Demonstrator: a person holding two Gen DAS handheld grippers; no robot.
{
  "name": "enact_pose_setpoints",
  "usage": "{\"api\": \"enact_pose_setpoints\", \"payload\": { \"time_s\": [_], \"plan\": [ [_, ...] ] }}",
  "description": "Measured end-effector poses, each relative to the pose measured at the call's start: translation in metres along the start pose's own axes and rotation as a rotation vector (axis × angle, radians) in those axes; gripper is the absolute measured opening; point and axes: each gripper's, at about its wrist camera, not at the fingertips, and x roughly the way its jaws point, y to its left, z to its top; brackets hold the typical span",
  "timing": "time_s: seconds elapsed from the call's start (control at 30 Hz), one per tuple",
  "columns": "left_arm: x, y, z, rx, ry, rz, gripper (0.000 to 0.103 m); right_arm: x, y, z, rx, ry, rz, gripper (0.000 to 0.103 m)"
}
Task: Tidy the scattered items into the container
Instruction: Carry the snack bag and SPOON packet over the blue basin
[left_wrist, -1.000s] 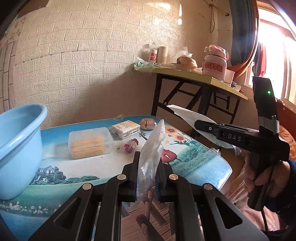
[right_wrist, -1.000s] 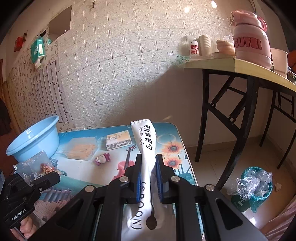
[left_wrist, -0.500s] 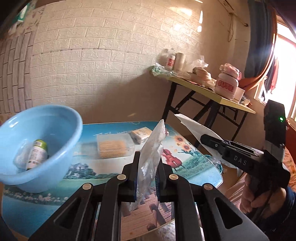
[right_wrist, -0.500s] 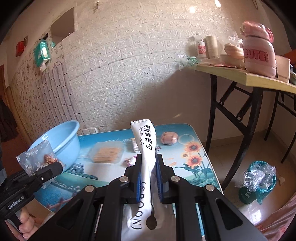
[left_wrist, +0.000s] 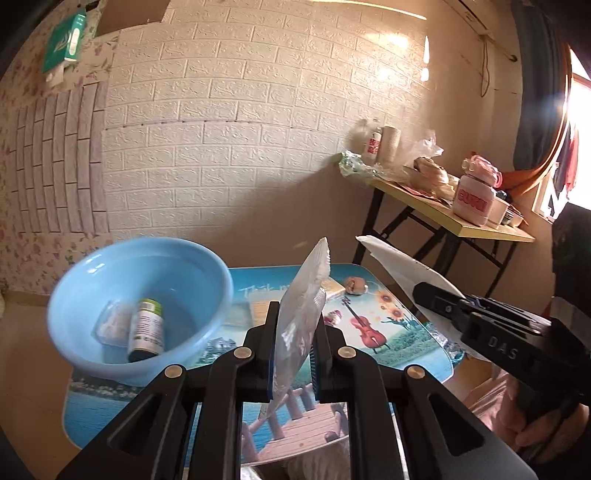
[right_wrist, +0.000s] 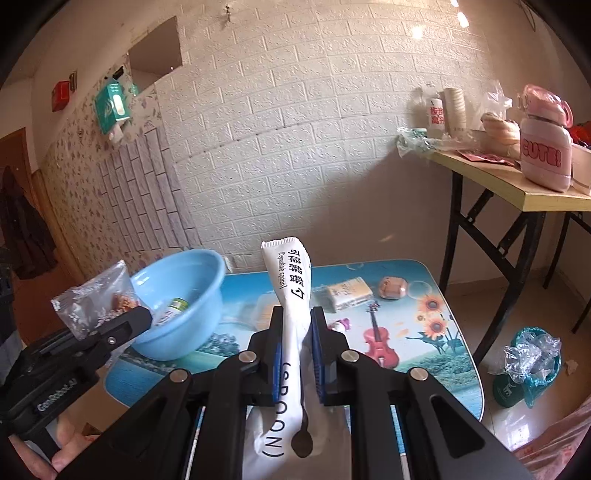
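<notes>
1. At the far left stands a blue basin (left_wrist: 140, 306) on the left part of the low picture table (left_wrist: 388, 332). Inside it lie a small bottle with a green cap (left_wrist: 146, 330) and a clear little pack (left_wrist: 110, 326), touching each other.
2. The left gripper (left_wrist: 291, 341) is clamped on a clear plastic bag (left_wrist: 301, 325). The bag stands upright between the blue pads, and its top edge leans a little to the right. In the right wrist view this same bag (right_wrist: 96, 299) shows some orange-brown pieces inside, and it is held above the left rim of the basin (right_wrist: 177, 299).
3. On the table, to the right of the basin, lies a clear box (right_wrist: 264, 312) with yellow sticks, partly hidden behind the grippers. Further right lie a small yellow-white box (right_wrist: 349, 293) and a round pinkish thing (right_wrist: 393, 287), near each other but apart. A small toy figure (right_wrist: 340, 325) lies in front of the yellow-white box.
4. The right gripper (right_wrist: 297, 349) is clamped on a white paper spoon packet (right_wrist: 293, 310), which stands upright above the table. In the left wrist view this gripper (left_wrist: 428, 295) comes in from the right, and the packet (left_wrist: 399, 262) points toward the table edge.
5. At the right stands a folding table (right_wrist: 517, 188) with a pink jug (right_wrist: 543, 147). A green rubbish bag (right_wrist: 532, 365) is on the floor below.
</notes>
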Motion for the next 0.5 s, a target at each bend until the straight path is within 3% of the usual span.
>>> {"api": "enact_pose_setpoints", "payload": {
  "time_s": [0.5],
  "plan": [
    [-0.035, 0.051, 0.056, -0.027, -0.081, 0.176, 0.013, -0.011, 0.059, 0.053, -0.069, -0.042, 0.063, 0.014]
  ]
}}
